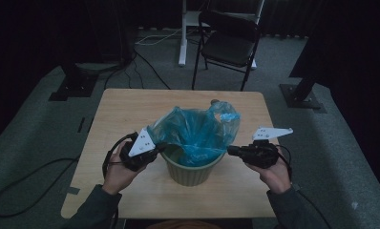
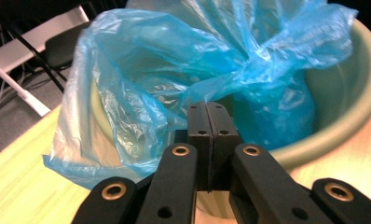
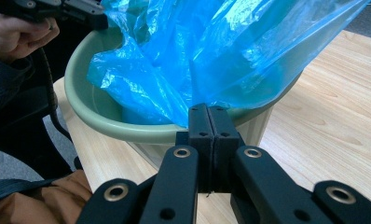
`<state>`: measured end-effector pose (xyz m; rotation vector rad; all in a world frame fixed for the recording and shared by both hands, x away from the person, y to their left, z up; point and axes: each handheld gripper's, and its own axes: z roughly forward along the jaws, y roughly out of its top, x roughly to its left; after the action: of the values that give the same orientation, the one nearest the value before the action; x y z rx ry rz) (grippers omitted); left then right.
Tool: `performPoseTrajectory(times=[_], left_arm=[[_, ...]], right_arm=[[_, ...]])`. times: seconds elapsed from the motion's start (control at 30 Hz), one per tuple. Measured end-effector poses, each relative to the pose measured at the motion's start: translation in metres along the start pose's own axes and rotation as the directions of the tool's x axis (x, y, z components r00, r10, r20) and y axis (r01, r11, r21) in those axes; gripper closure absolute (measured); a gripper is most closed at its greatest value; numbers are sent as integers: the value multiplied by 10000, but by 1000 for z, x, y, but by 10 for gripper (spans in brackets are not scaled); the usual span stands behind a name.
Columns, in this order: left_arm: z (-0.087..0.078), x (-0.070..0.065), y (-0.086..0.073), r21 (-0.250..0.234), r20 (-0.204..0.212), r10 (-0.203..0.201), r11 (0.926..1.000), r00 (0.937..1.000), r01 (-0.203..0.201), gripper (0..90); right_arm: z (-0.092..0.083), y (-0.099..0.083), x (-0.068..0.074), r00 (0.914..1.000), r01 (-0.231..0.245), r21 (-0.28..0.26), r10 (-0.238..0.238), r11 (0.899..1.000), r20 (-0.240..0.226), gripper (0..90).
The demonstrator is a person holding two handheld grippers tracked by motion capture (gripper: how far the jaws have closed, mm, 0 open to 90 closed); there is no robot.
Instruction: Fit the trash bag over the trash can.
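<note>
Pale wooden table [image 1: 131,109] carrying a green plastic bin [image 1: 192,172] at centre: left gripper [image 1: 160,146] at nine o'clock and right gripper [image 1: 231,150] at three o'clock each clench the translucent blue bag liner [image 1: 197,129], likely mid-fitting; next, stretch its mouth over the rim.

A light wooden table [image 1: 131,109] with rounded corners stands on grey carpet [image 1: 40,138]. Only one thing rests directly on its top: a pale green bin [image 1: 192,172], round and slightly tapered towards its base, set upright a little nearer the person's edge than the far one and roughly midway between the sides. A crumpled blue plastic bag [image 1: 197,129] sits inside the bin and billows above its rim, not touching the wood. The tabletop shows a pale grain with straight seams in the right gripper view [image 3: 342,116], bare to the bin's right.
</note>
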<state>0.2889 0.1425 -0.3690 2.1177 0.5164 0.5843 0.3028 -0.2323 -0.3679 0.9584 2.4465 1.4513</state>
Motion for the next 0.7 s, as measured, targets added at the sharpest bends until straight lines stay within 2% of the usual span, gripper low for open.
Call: performPoseTrajectory(times=[0.07,0.1,0.13,0.4,0.7], left_arm=[[-1,-2,-1,-54,20,-110,9999,9999,110,897],[-4,-3,-3,-254,193,-320,9992,9993,324,897],[-6,-5,-3,-288,253,-367,9989,9990,375,897],[-17,-16,-8,-480,532,-524,9973,9972,550,897],[-15,-13,-22,-457,827,-1062,9928,9909,1103,898]], right_arm=[[0,0,0,10000,-3,-10,3,10000,4,900],[0,-1,1,9999,-36,17,36,10000,-95,900],[1,-1,1,9999,-40,35,41,10000,-120,900],[2,-3,9,9992,58,287,-46,9996,-406,900],[9,-3,10,9986,53,482,-27,9988,-535,900]])
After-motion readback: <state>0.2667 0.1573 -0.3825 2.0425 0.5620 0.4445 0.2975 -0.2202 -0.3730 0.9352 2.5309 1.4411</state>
